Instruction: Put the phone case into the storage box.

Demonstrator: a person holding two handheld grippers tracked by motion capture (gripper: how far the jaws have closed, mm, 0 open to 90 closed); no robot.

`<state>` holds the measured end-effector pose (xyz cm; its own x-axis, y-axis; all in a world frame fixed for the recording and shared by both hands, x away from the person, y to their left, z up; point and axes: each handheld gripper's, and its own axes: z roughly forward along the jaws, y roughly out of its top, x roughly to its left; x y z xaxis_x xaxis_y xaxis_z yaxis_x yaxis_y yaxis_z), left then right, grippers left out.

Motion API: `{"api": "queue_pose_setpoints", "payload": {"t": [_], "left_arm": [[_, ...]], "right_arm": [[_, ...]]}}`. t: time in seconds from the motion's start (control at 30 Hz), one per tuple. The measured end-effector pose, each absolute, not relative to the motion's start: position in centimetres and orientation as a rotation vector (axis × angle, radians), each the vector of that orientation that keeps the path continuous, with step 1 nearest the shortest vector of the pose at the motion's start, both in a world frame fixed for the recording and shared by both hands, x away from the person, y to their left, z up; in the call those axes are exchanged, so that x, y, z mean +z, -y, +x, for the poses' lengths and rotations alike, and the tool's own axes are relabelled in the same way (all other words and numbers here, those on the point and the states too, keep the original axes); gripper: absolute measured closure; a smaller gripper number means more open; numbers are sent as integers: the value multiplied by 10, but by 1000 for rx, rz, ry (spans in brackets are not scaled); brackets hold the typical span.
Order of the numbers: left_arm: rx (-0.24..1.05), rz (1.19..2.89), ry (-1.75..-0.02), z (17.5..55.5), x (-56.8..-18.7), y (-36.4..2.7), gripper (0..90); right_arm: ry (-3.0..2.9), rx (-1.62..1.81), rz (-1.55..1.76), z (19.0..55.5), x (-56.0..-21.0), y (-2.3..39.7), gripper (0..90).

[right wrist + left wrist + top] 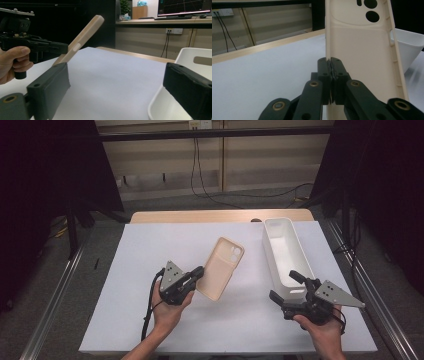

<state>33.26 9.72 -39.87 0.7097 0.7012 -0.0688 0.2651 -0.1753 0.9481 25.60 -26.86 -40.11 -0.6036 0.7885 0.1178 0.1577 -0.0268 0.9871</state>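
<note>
A beige phone case (222, 265) is held tilted up off the white table top (145, 270), its camera cut-outs at the far end. My left gripper (199, 272) is shut on the case's near left edge; in the left gripper view the two pads (330, 61) pinch the rim of the case (362, 50). My right gripper (282, 285) stands open at the near end of a white oblong bin (270, 252), with nothing between its jaws (117, 82). From the right gripper view the case (85, 32) slants upward from the left gripper (37, 46).
The bin (190, 53) lies lengthwise along the right side of the table and looks empty. A wooden strip (220, 216) borders the table's far edge. Metal rails run along both sides on the floor, and cables hang by the back wall.
</note>
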Motion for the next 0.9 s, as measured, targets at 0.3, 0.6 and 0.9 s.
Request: {"api": "queue_pose_setpoints", "payload": {"t": [0.3,0.6,0.9], "left_arm": [[459,1761,-754,332,-398,-90,875],[462,1760,-754,332,-398,-88,875],[458,1774,-754,332,-399,-84,875]], "right_arm": [[-1767,1692,994,265,-397,254,96],[-1785,1688,985,278,-392,241,110],[-1795,1720,994,290,-385,231,164]]}}
